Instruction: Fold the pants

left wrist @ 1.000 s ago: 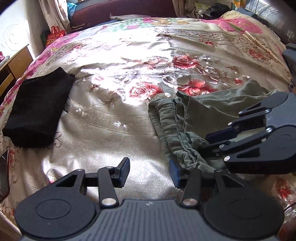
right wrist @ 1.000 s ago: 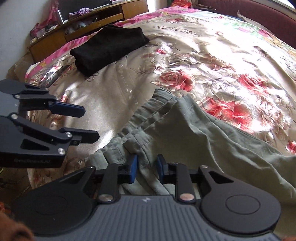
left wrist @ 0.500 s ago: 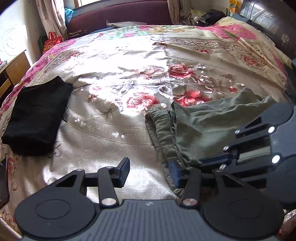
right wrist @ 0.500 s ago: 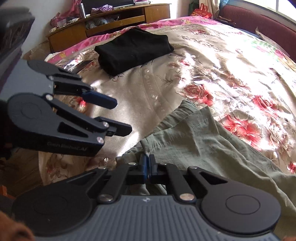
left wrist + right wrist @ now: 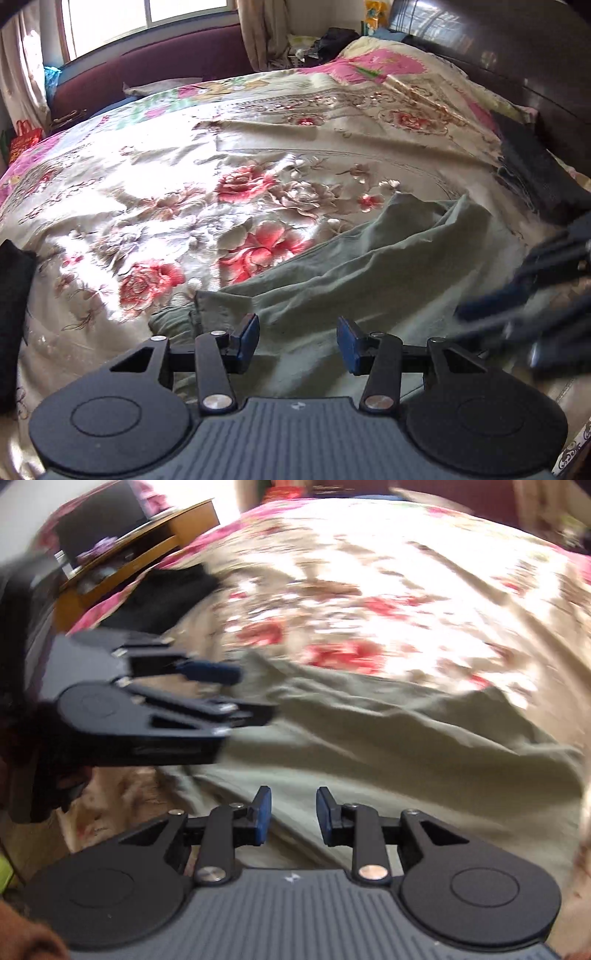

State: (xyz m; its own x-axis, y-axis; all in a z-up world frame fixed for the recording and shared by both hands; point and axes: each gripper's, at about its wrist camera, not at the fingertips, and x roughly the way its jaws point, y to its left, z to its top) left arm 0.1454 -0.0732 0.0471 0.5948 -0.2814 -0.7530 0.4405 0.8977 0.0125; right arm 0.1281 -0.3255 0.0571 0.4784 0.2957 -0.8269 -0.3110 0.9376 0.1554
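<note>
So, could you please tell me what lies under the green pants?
The green pants lie on the floral bedspread; it shows all around them. What lies beneath the cloth itself is covered.

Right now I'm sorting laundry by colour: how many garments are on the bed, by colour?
Green: 1, the pants, spread on the bed.
Black: 1, a folded garment near the bed's edge.
Total: 2.

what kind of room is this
Most likely a home bedroom: a bed with a floral bedspread, a dark headboard, a curtained window, and green pants lying on the bed.
</note>
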